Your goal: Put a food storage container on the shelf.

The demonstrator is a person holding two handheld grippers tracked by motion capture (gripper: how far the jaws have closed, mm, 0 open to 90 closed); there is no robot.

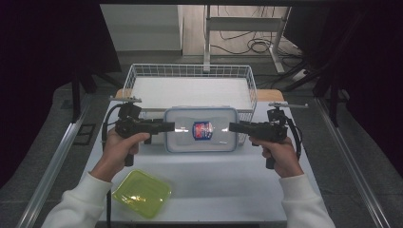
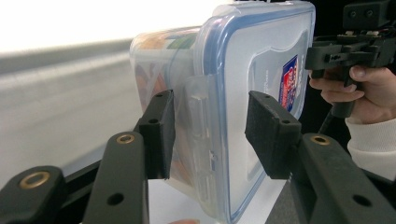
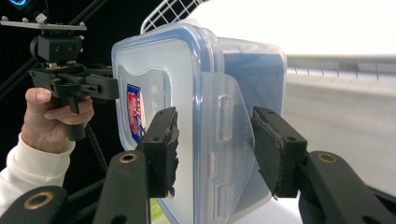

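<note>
A clear plastic container with a blue-rimmed lid and a red and blue label hangs level over the table, held from both ends. My left gripper is shut on its left end and my right gripper is shut on its right end. In the left gripper view the container stands on edge, and the left gripper has its pads on either side of the latch flap. In the right gripper view the right gripper clamps the other latch end of the container the same way.
A white wire basket stands just behind the container. A green translucent lid lies at the front left of the white table. Metal rails run along both sides of the table.
</note>
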